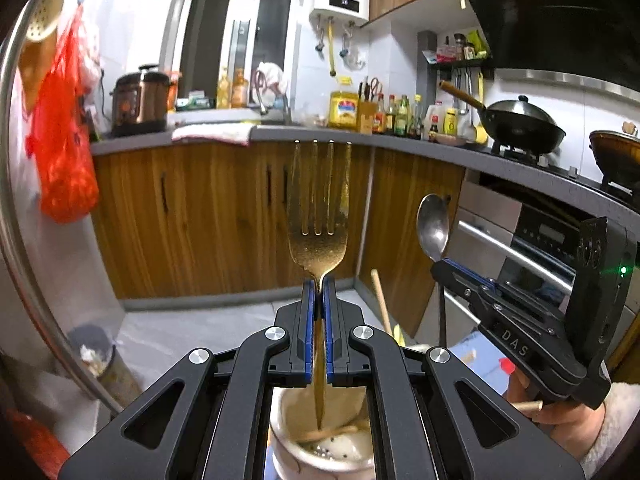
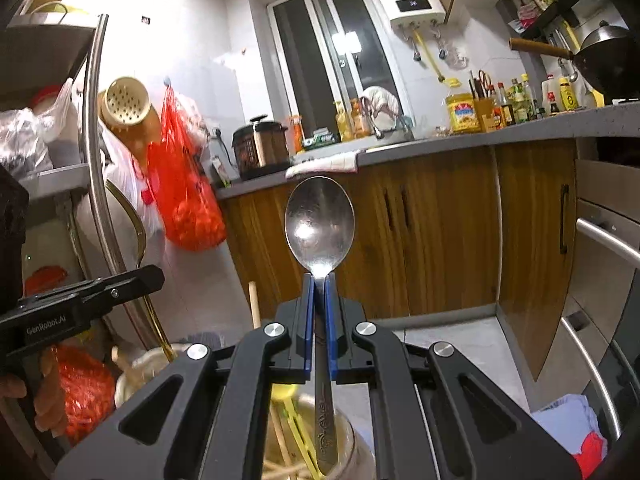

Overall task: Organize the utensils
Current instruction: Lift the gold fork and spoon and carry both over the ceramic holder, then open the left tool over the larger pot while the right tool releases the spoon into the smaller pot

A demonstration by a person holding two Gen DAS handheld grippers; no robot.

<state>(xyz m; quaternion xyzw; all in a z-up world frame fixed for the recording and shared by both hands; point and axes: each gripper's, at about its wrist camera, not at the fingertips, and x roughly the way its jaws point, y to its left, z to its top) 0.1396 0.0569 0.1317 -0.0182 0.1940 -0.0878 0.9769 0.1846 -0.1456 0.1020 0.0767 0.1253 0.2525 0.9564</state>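
Note:
My left gripper (image 1: 319, 280) is shut on the neck of a gold fork (image 1: 319, 216), tines pointing up. The fork's handle hangs down over a white ceramic cup (image 1: 320, 454) that holds a wooden stick. In the same view the right gripper (image 1: 440, 265) shows at the right, holding a steel spoon (image 1: 433, 226) upright. In the right wrist view, my right gripper (image 2: 319, 280) is shut on that steel spoon (image 2: 319, 222) at its neck. The spoon's patterned handle reaches down into a clear jar (image 2: 352, 454) with yellow and wooden utensils. The left gripper (image 2: 158, 276) shows at the left edge.
A grey counter (image 1: 400, 142) on wooden cabinets carries a rice cooker (image 1: 140, 98), oil bottles and a wok (image 1: 520, 122). A red bag (image 1: 60, 136) hangs at the left. An oven front (image 1: 532, 248) is on the right. A bin (image 1: 94, 354) stands on the floor.

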